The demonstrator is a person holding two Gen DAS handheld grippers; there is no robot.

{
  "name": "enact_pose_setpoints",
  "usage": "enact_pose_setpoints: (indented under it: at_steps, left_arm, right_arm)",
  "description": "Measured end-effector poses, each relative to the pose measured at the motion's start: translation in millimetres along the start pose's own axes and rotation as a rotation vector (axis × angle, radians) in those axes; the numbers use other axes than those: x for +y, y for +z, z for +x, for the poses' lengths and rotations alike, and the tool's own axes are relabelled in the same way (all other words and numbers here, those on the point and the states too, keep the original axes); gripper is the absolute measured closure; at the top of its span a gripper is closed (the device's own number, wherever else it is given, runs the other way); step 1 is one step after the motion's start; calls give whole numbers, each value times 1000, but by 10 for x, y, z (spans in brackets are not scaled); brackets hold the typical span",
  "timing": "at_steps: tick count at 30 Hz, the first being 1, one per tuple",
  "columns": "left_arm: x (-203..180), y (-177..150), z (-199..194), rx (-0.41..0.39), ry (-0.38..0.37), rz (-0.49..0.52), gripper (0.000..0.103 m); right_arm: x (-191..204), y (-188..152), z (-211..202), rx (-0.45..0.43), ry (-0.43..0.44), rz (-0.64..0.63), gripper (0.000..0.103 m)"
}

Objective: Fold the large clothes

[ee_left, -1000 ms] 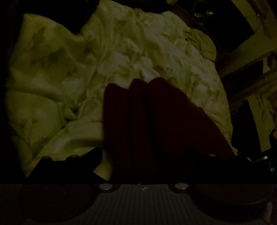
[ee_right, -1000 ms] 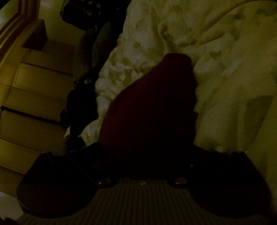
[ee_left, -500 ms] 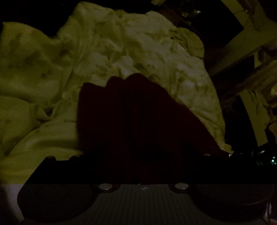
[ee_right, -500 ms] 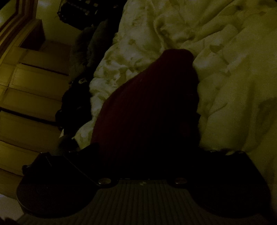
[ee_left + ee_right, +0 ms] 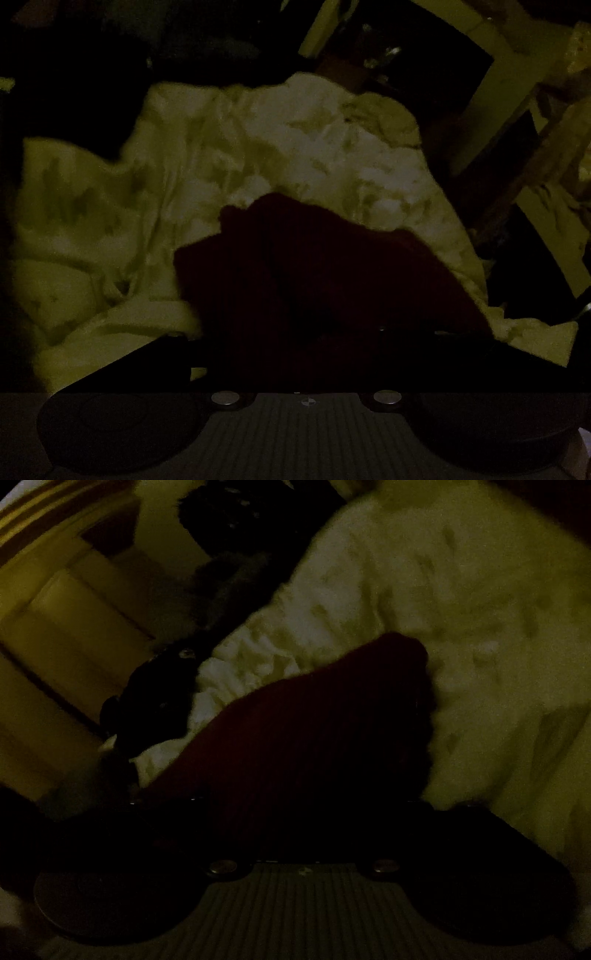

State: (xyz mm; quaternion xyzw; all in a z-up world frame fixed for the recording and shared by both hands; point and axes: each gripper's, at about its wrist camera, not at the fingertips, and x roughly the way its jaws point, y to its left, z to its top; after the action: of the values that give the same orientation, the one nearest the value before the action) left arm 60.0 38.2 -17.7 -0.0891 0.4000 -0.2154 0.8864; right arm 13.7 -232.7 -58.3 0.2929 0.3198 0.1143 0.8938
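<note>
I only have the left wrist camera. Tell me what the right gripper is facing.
Observer: In the right wrist view, dark red cloth is draped over the right gripper. Its jaws are closing, but the cloth hides the fingers, so I cannot tell whether it is pinched.
Operator: Say what lies beyond the cloth there.
Observer: Pale patterned bedding, filling the right side of that view.
Operator: Report what sits left of the bedding.
Observer: A dark bundle at the bedding's edge, then yellowish wooden fronts, either steps or drawers. It is too dim to tell which.
</note>
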Motion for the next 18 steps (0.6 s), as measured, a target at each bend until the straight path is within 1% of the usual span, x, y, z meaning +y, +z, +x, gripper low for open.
enact_pose_setpoints:
  at_steps: [2,6,8,11,14,16,17,18]
  left_arm:
    - [-31,-3,-125,-36,-12,-1,0]
    - [-41,3,-441,-121,-38,-32,0]
    - [-56,18,-647,-174,-31,-31,0]
    - [-50,61,-1008,-277,16,-24,0]
    - [-33,110,-1470,-405,131,17,0]
    - [12,113,-1815,-500,227,36,0]
    - [55,109,-1988,-545,288,48,0]
    - [98,108,-2130,-571,353,59,0]
  right_arm:
    - [194,-33,-131,-68,-12,-111,31]
    - [574,-89,-374,-177,-27,-311,32]
    - [744,-84,-470,-225,-10,-367,32]
    - [978,-1,-547,-265,55,-408,33]
    - [1278,152,-486,-274,174,-409,33]
    - [1525,262,-395,-266,279,-412,33]
    - [1671,316,-329,-259,339,-414,33]
    - [1821,366,-252,-250,406,-414,32]
